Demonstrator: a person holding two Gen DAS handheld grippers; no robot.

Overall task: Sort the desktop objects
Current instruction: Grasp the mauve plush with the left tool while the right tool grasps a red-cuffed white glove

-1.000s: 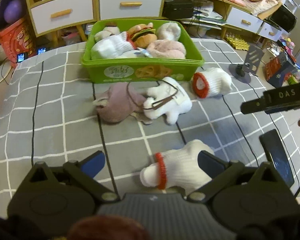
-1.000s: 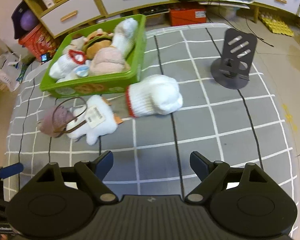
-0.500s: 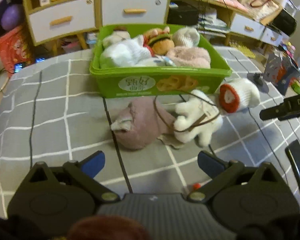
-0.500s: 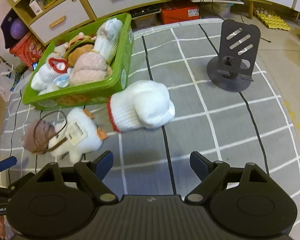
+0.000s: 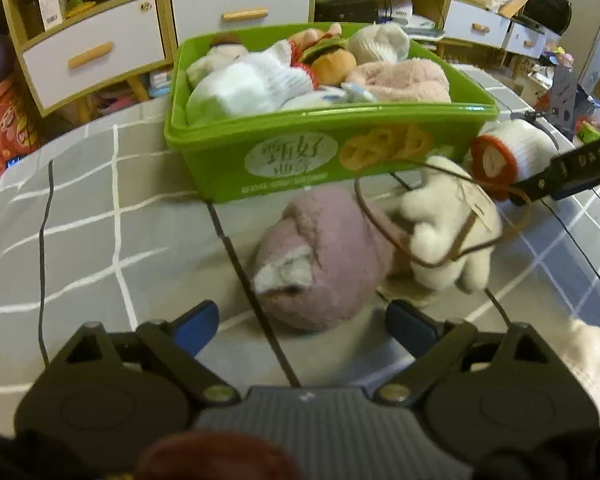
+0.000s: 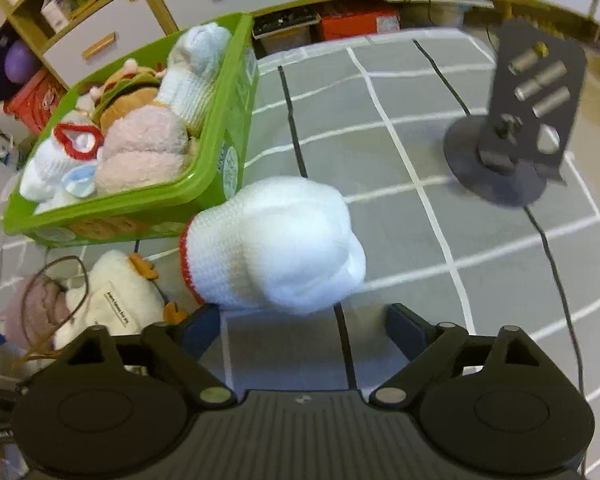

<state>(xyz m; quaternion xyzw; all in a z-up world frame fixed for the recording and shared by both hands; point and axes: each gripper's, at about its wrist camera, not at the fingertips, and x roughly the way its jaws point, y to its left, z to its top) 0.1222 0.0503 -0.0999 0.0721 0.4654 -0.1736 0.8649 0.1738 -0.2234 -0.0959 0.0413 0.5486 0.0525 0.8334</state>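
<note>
i'm holding the left gripper [image 5: 302, 316] open, jaws just narrowing, over the pink plush [image 5: 320, 264] before the green bin [image 5: 324, 152]; right gripper [image 6: 304, 316], just widening, is framing the white knitted glove [image 6: 276, 240], untouched.

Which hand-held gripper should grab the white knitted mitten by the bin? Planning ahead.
Right. The right hand-held gripper is open directly before the white knitted mitten; the left hand-held gripper faces the pink plush.

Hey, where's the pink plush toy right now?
In the left wrist view, the pink plush toy lies on the checked cloth, just in front of the green bin, touching the white plush toy on its right.
</note>
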